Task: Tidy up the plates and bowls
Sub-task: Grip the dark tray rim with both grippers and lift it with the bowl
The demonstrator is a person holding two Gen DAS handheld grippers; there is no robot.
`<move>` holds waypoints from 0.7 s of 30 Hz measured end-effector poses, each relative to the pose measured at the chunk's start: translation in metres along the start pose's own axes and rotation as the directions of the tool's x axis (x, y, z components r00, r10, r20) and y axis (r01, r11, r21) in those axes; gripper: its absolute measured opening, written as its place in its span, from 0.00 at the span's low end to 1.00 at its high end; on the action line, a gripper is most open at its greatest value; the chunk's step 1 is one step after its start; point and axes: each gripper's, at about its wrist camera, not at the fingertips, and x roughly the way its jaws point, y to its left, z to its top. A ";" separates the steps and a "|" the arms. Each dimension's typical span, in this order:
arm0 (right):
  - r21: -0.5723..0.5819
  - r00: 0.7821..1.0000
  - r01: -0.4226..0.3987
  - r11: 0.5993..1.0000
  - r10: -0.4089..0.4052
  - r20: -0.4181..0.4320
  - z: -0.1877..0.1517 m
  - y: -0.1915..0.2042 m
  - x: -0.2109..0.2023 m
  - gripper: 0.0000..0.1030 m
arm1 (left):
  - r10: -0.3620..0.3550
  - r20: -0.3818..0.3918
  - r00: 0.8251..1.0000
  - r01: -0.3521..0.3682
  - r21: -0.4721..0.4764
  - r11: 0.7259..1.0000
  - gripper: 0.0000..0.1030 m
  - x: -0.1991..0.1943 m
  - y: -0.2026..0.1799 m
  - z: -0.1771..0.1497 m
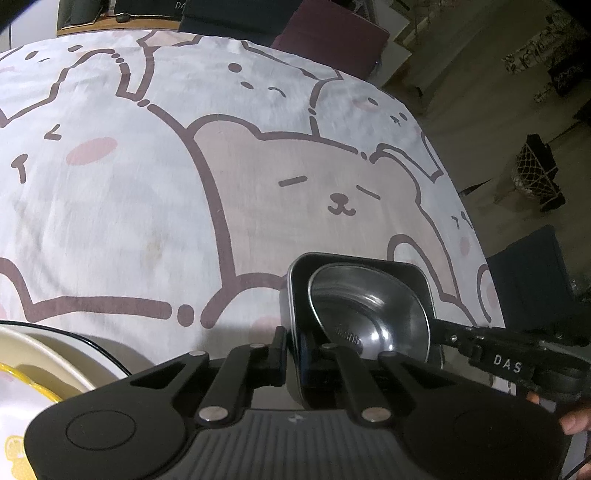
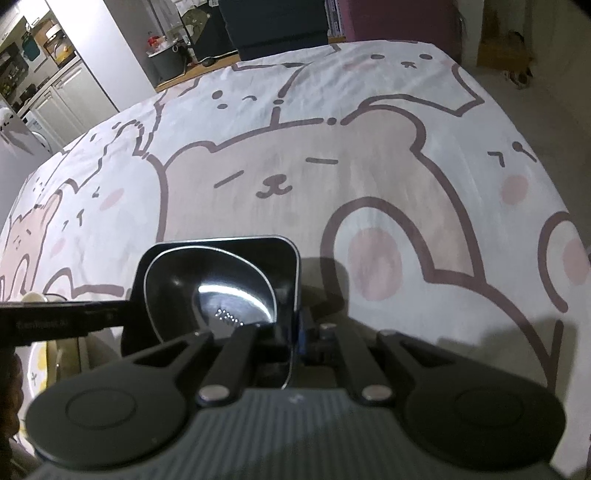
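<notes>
A black square dish holds a shiny steel bowl near the front of the table. My left gripper is shut on the dish's left wall. The right gripper is shut on the opposite wall, and in the left wrist view it reaches in from the right. The left gripper enters the right wrist view from the left. I cannot tell whether the dish rests on the cloth or hangs just above it.
The bear-print tablecloth covers the table. A cream plate and a yellow-rimmed plate lie at the front left. A maroon chair stands behind the table and a dark chair to the right. A hand shows at the lower right.
</notes>
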 end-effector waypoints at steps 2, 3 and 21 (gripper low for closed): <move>0.012 1.000 -0.010 1.000 0.010 0.003 0.000 -0.002 -0.001 0.04 | 0.003 -0.002 1.000 -0.003 0.006 1.000 0.07 0.001 0.000 -0.001; 0.014 1.000 -0.014 1.000 0.014 0.005 0.000 -0.002 -0.001 0.04 | 0.006 -0.003 1.000 -0.006 0.010 1.000 0.07 0.002 -0.001 -0.001; 0.041 0.995 -0.033 0.999 0.029 0.094 0.001 -0.005 -0.031 0.04 | -0.056 0.068 0.996 0.058 -0.031 0.998 0.06 -0.027 -0.005 0.001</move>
